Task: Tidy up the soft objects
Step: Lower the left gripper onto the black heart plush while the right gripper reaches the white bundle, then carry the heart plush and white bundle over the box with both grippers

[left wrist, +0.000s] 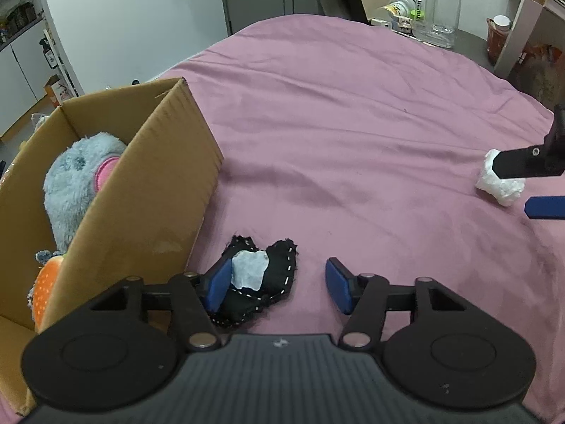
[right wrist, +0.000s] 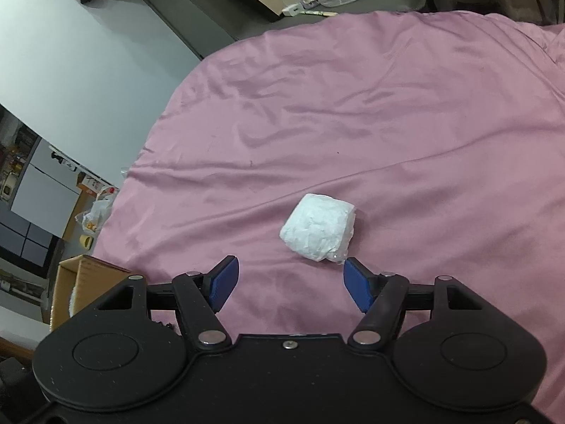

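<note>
A black cloth piece with white stitching and a pale grey patch (left wrist: 263, 277) lies on the pink bed sheet (left wrist: 353, 141) beside the cardboard box (left wrist: 141, 198). My left gripper (left wrist: 279, 288) is open; its left finger overlaps the cloth, the right finger stands clear of it. A grey plush toy (left wrist: 79, 180) and an orange dotted soft item (left wrist: 44, 291) lie in the box. A white crumpled soft bundle (right wrist: 317, 231) lies on the sheet just ahead of my open right gripper (right wrist: 289, 284). The bundle (left wrist: 499, 185) also shows in the left view between the right gripper's fingers (left wrist: 512, 162).
A clear plastic jug (left wrist: 438, 10) and small containers stand on a dark surface beyond the bed's far edge. A board leans at the far right (left wrist: 519, 31). The box corner (right wrist: 84, 282) shows at the lower left of the right view. Shelves and floor clutter lie left.
</note>
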Motion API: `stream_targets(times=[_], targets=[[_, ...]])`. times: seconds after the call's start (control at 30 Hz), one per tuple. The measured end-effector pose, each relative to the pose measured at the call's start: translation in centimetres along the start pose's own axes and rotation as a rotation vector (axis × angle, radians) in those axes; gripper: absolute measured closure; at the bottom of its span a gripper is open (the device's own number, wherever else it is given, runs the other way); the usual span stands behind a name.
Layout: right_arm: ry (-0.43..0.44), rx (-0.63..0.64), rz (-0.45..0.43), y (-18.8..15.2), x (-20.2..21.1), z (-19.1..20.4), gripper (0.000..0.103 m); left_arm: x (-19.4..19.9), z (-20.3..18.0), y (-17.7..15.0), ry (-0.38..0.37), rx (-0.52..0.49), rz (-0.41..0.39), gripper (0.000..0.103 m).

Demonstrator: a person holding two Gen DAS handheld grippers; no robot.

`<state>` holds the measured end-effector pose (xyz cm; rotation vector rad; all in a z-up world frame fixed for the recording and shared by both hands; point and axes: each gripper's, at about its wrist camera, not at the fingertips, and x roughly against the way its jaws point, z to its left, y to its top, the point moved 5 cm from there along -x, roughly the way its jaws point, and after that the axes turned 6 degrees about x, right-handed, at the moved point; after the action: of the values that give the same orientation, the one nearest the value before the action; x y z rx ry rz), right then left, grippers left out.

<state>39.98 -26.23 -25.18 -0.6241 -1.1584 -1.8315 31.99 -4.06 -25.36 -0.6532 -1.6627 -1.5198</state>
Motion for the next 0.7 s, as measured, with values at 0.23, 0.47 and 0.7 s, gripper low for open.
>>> stream_targets(times=[0.23,0.47,0.7], targets=[[-0.051,0.005,-0.036,0.6,-1.6,-0.3,0.039,-0.1,1.0,0.0,0.038,0.024,-0.008,0.076],[-0.110,0.041,-0.038,0.1,-0.6,0.0,0.059,1.0,1.8,0.3,0.001,0.071,-0.022,0.081],[-0.095,0.114,-0.061,-1.1,2.4,2.5,0.059,3.2,1.5,0.6,-0.068,0.085,-0.044,0.081]])
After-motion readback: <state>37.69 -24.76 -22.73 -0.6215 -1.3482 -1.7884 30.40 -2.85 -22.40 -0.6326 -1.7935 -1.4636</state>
